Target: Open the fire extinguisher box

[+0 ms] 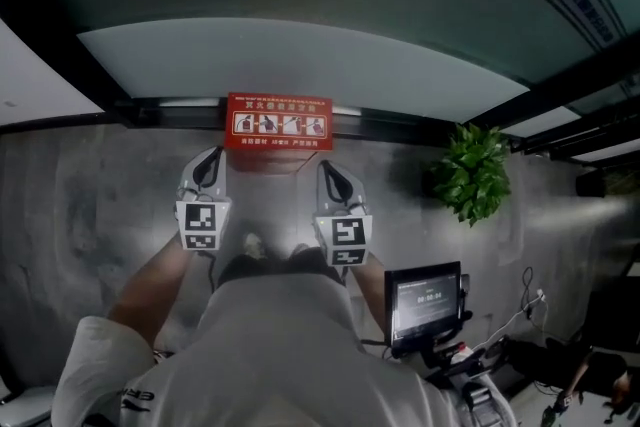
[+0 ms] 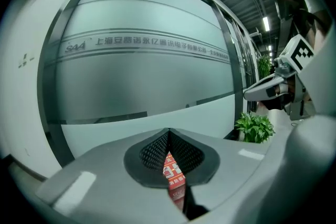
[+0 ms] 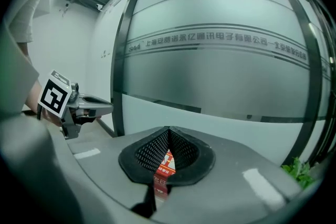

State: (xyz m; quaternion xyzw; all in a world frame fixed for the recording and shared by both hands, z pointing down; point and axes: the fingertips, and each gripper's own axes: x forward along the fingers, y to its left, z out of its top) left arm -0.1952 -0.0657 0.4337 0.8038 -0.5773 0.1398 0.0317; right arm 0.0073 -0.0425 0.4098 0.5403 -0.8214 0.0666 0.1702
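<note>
Grey left gripper (image 1: 213, 157) and right gripper (image 1: 327, 168), fingers (image 2: 155, 152) clenched empty, hover before red box (image 1: 278, 121)

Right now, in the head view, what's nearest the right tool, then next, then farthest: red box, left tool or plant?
1. red box, straight ahead, and left tool, alongside at left: too close to call.
2. plant, off right, farthest from the right tool.

Red rectangular fire extinguisher box (image 1: 278, 105): label print (image 1: 279, 125) too small to read, gripper views show only a sliver.
</note>
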